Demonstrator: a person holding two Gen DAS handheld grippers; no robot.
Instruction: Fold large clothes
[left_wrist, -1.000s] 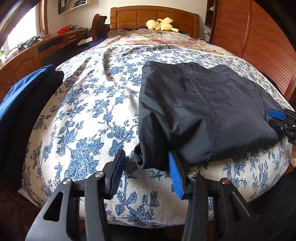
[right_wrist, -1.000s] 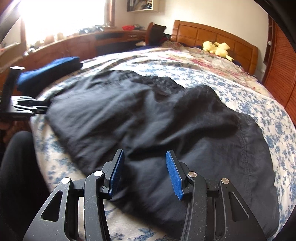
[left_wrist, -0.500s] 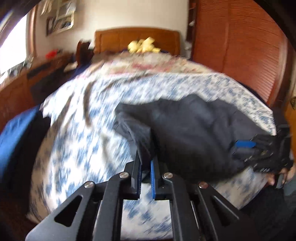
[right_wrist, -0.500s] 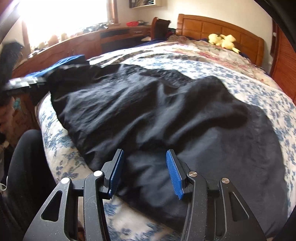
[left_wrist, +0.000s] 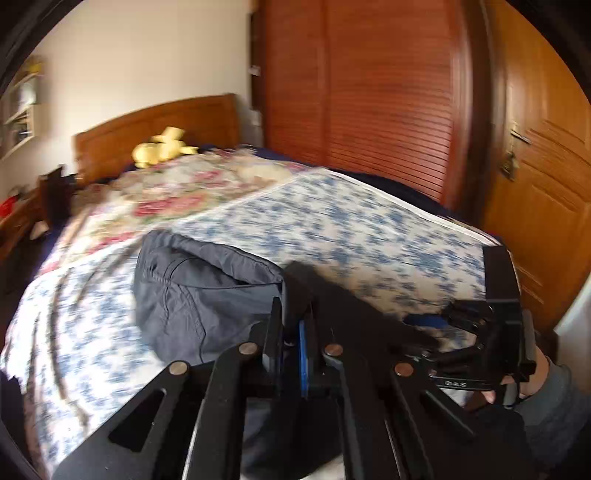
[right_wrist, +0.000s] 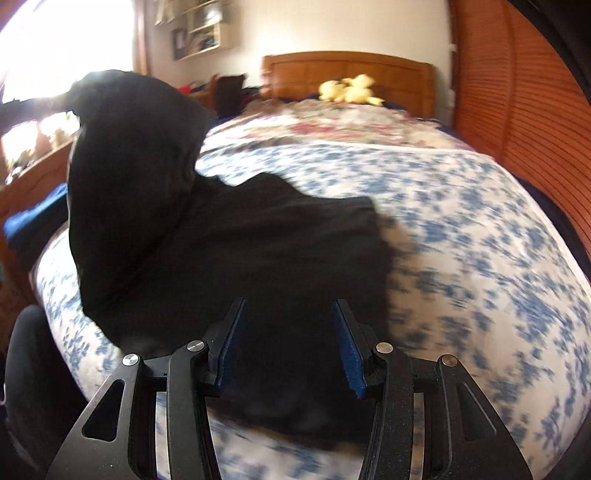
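My left tongs (left_wrist: 291, 325): bottom centre of the left view, jaws together, clamped on an edge of the garment (left_wrist: 199, 291). Cloth lifted at the clamp, bunching up and left from the tips.

My right tongs (right_wrist: 288, 332): bottom centre of the right view, jaws apart, nothing pinched; the garment (right_wrist: 258, 258) lies under and between them. Whether the pads touch it, I cannot tell.

Garment, right view: spreads from bottom centre up to the left, where a raised flap (right_wrist: 129, 166) stands high at centre left, hiding part of the window (right_wrist: 55, 44).

Right tongs, left view (left_wrist: 480, 332): lower right, a hand (left_wrist: 535, 373) gripping them.

Surroundings: bed with blue-flowered cover (right_wrist: 461, 240); pink-flowered quilt (left_wrist: 177, 192) beyond; yellow plush (right_wrist: 349, 90) at the headboard (right_wrist: 351, 70); louvred doors (left_wrist: 388, 92) at right; blue cloth (right_wrist: 33, 218) at the left edge.

Garment look: dark grey to black, thin, creased, seams visible; both views blurred.
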